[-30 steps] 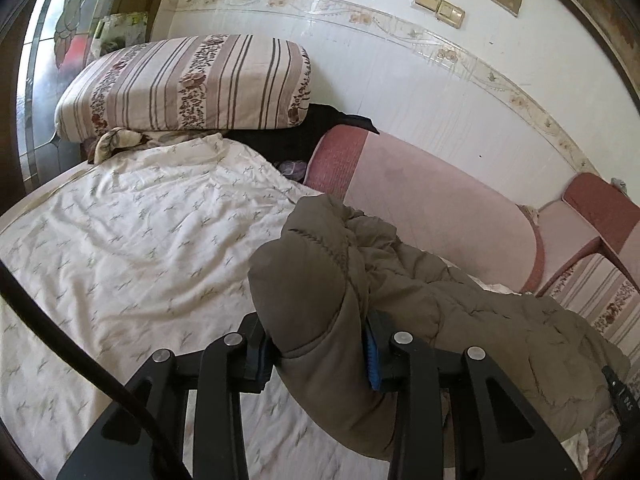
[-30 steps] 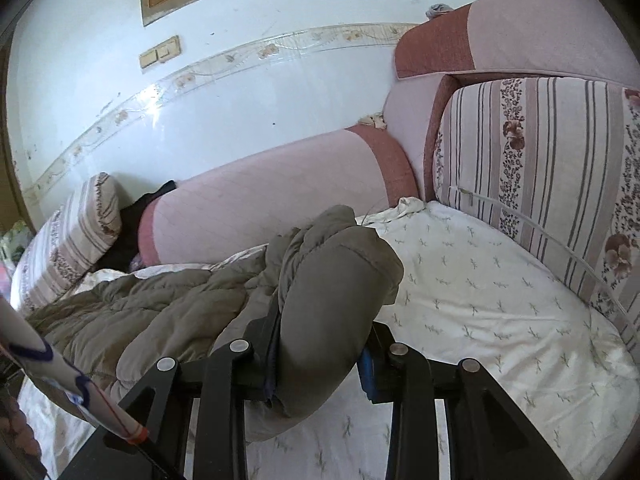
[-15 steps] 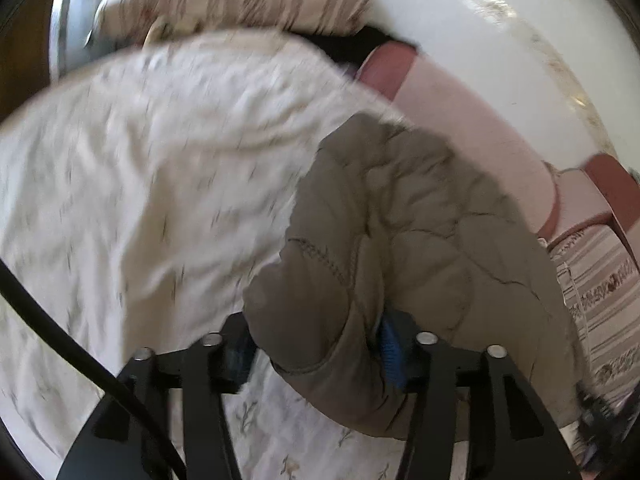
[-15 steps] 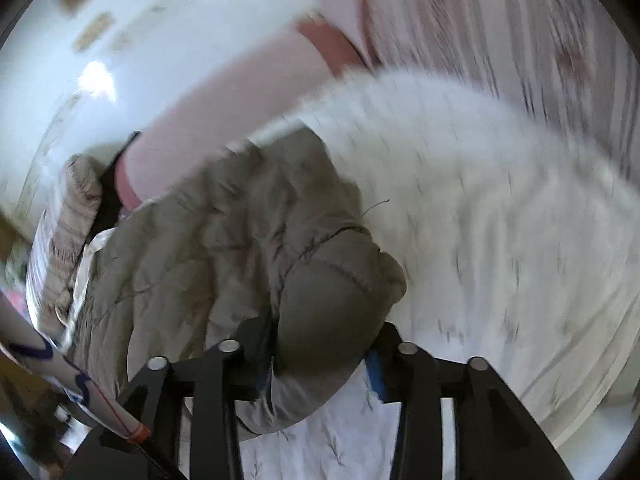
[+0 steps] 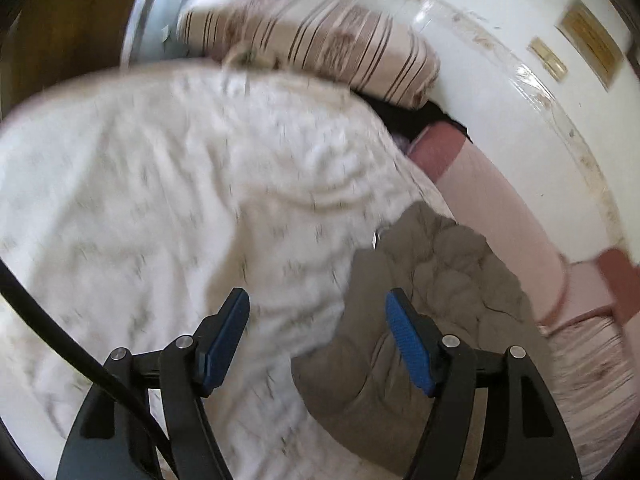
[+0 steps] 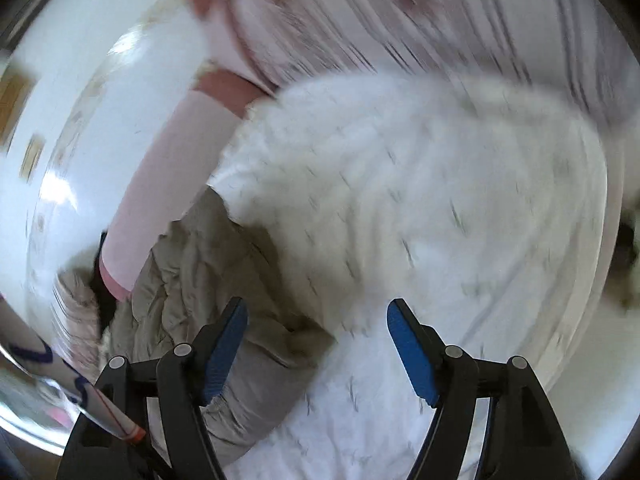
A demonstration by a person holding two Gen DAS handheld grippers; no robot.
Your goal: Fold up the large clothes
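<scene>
A large olive-grey padded jacket [image 5: 432,288] lies bunched on the white patterned sheet [image 5: 160,208]. In the left wrist view it is at the lower right, partly behind the right finger. My left gripper [image 5: 316,312] is open and empty, above the sheet at the jacket's left edge. In the right wrist view the jacket [image 6: 192,272] lies at the lower left, with a sleeve end under the left finger. My right gripper [image 6: 316,320] is open and empty, over the sheet [image 6: 420,220] to the jacket's right. Both views are motion-blurred.
A striped cushion [image 5: 312,40] lies at the head of the bed. A pink bolster [image 5: 492,204] runs along the white wall, also in the right wrist view [image 6: 168,160]. A striped backrest [image 6: 460,12] stands at the right. A black cable [image 5: 60,328] crosses the left view.
Both grippers have opened and let go of the jacket, which dropped onto the sheet. Both have swung outward, left to the left, right to the right.
</scene>
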